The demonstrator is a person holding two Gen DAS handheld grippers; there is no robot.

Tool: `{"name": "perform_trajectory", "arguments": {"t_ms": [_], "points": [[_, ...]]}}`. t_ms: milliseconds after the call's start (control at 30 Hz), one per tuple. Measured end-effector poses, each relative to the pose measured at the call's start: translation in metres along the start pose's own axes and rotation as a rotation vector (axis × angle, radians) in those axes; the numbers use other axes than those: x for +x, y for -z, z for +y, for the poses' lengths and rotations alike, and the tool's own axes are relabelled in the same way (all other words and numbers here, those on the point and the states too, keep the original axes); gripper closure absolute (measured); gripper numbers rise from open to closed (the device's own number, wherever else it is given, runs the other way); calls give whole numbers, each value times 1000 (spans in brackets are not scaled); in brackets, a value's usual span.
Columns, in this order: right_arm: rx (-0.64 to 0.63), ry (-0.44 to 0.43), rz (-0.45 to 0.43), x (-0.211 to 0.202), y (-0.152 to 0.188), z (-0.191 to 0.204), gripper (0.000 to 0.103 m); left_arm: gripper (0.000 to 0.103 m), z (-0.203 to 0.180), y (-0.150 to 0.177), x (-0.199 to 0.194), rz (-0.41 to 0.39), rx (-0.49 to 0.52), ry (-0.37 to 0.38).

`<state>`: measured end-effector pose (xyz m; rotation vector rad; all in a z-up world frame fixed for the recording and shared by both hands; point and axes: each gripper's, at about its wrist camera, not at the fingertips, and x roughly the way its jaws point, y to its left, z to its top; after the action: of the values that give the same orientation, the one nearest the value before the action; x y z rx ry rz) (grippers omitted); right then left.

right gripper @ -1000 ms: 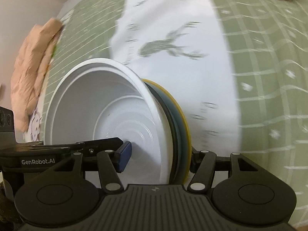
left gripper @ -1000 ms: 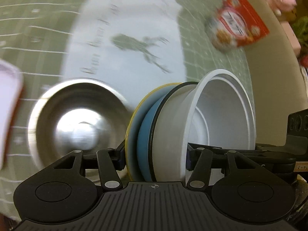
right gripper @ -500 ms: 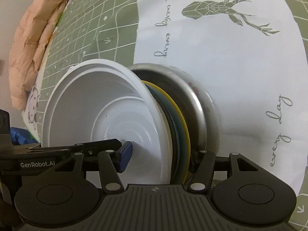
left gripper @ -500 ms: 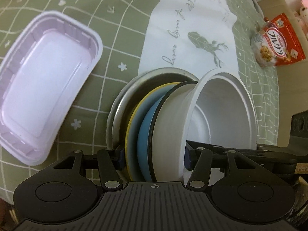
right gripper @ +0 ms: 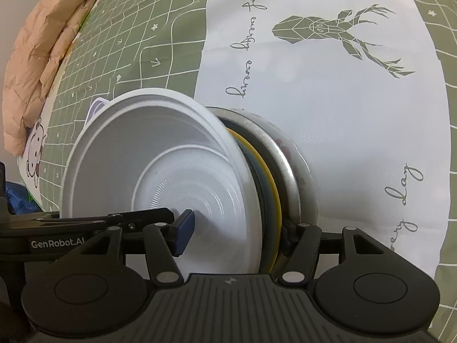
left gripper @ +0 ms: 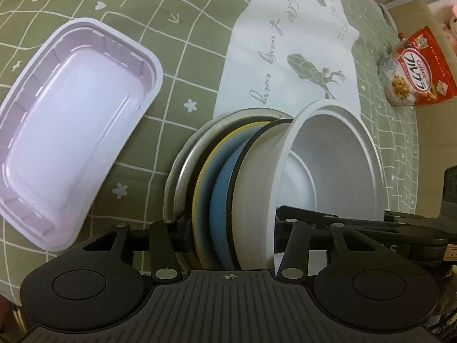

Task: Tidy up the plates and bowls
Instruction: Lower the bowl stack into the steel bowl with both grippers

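Both grippers hold one stack from opposite sides. The stack is a white plastic bowl [left gripper: 328,171] on a black-rimmed blue plate [left gripper: 221,200] and a yellow-rimmed plate [left gripper: 201,188]. It sits in a steel bowl [left gripper: 182,171] that rests on the tablecloth. My left gripper [left gripper: 228,228] is shut on the stack's near edge. My right gripper [right gripper: 234,225] is shut on the opposite edge, one pad inside the white bowl [right gripper: 160,177], the other behind the yellow-rimmed plate [right gripper: 272,188] next to the steel bowl [right gripper: 297,171].
A pale pink rectangular plastic tray [left gripper: 65,131] lies left of the stack. A red cereal packet [left gripper: 414,68] lies at the far right. A crumpled brown paper bag [right gripper: 42,51] lies at the table's far left. The green checked tablecloth [left gripper: 177,43] has a white deer runner [right gripper: 328,85].
The held stack came down over the steel bowl and now sits in it. Both grippers stayed shut on the stack. The pink tray came into the left view.
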<state>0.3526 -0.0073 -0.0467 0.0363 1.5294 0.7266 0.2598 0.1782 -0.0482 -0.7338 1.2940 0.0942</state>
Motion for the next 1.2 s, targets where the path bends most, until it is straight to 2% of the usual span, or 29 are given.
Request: {"name": "perform_trajectory", "arguments": {"t_ms": [400, 567, 1200], "points": [[7, 4, -2, 0, 0, 2, 42, 58, 3, 0, -1, 3, -1, -2], [25, 1, 1, -2, -1, 1, 42, 65, 8, -2, -2, 13, -20, -2], [32, 8, -13, -15, -4, 4, 42, 63, 7, -6, -2, 16, -7, -17]]}}
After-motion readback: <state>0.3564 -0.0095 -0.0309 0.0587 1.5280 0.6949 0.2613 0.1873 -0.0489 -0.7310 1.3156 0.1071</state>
